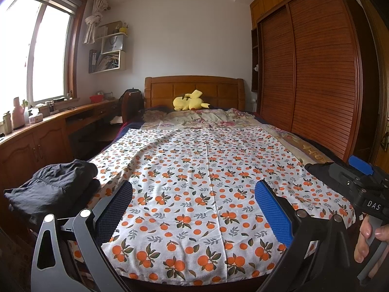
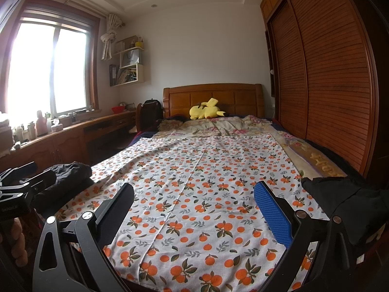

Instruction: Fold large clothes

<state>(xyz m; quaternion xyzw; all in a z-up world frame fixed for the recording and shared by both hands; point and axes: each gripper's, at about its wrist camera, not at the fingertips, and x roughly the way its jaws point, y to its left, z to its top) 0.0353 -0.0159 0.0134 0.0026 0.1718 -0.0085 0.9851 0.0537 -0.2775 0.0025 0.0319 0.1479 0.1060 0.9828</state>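
Observation:
A white cloth printed with oranges (image 1: 194, 160) (image 2: 206, 170) lies spread flat over the bed. On its left edge rests a folded dark garment (image 1: 53, 187) (image 2: 70, 172). A second dark garment (image 2: 340, 197) (image 1: 316, 168) lies bunched at the cloth's right edge. My left gripper (image 1: 193, 185) hovers open over the cloth's near end, nothing between its blue pads. My right gripper (image 2: 193, 186) is open too, above the same near end and also holding nothing. A hand (image 1: 364, 238) grips the right tool's handle.
A yellow plush toy (image 1: 189, 102) lies by the wooden headboard (image 1: 194, 87) on a floral quilt (image 2: 218, 126). A slatted wooden wardrobe (image 1: 308, 73) runs along the bed's right side. A desk with bottles (image 1: 36, 121) stands under the window on the left.

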